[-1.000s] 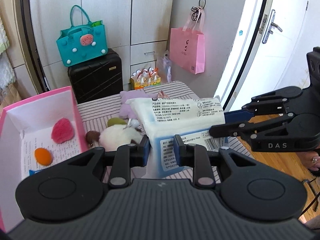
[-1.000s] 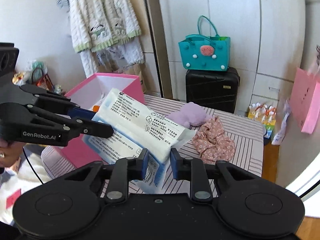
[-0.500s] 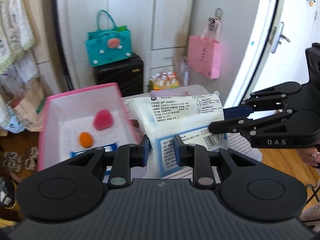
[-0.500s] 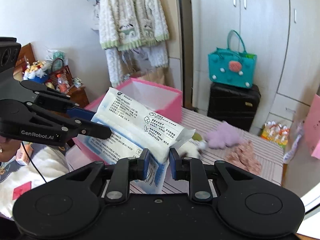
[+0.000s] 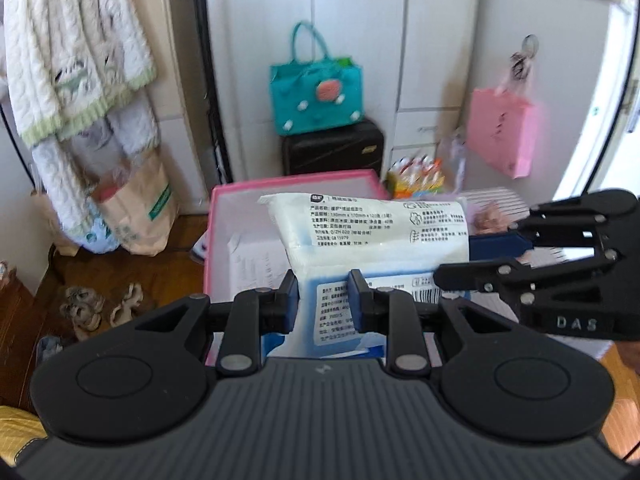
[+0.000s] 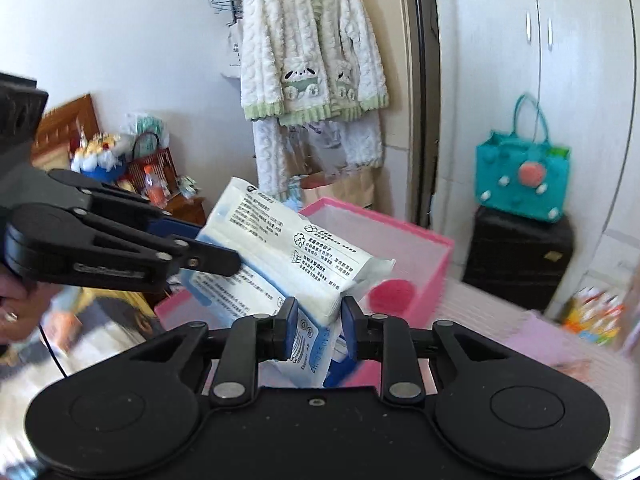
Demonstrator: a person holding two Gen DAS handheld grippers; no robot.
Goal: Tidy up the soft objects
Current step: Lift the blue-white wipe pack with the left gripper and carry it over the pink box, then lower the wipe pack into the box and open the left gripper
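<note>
A soft white and blue tissue pack (image 5: 368,236) is held in the air by both grippers. My left gripper (image 5: 323,302) is shut on its near end. My right gripper (image 6: 318,326) is shut on its other end; it shows in the left wrist view (image 5: 460,264) coming in from the right. The pack (image 6: 280,252) hangs over the open pink box (image 5: 224,216), whose far wall (image 6: 420,264) stands behind it. A pink round soft toy (image 6: 390,296) lies inside the box.
A striped table (image 6: 500,320) holds a purple soft item (image 6: 548,332) to the right of the box. Behind stand a black suitcase (image 5: 334,148) with a teal bag (image 5: 316,92), a hanging pink bag (image 5: 500,128) and a white cardigan (image 6: 312,52).
Both grippers have carried the tissue pack to the left, from above the striped table to above the pink box. The grip on both ends is unchanged.
</note>
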